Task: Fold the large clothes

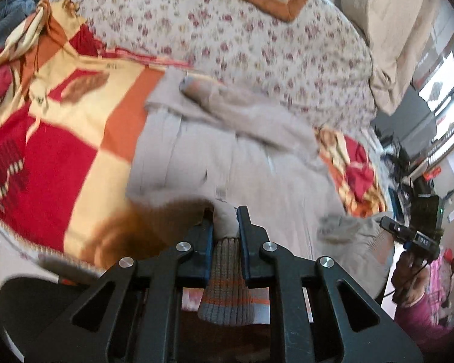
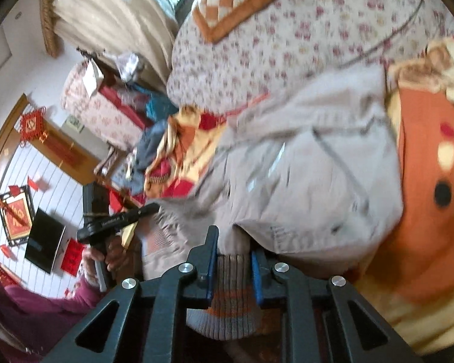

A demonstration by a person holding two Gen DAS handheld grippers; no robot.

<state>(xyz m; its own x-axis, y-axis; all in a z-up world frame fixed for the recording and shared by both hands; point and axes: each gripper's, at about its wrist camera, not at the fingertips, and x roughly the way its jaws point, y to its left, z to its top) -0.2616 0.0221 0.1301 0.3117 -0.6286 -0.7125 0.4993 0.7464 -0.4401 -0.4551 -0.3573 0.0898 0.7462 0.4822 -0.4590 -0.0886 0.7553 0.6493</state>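
I read the left gripper (image 1: 225,222) as clamped nearly shut on the ribbed hem of the grey jacket (image 1: 242,166). The jacket lies across the red-and-orange blanket (image 1: 54,139) (frames blurred, probably hem lifted). Right gripper (image 2: 234,248) likewise pinched tight on the ribbed hem, its other corner.

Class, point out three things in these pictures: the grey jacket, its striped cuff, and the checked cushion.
grey jacket (image 1: 257,175): left wrist view, on the flat body panel.
striped cuff (image 2: 230,308): right wrist view, on the ribbed band behind the pads.
checked cushion (image 2: 233,3): right wrist view, on the diamond-patterned middle.
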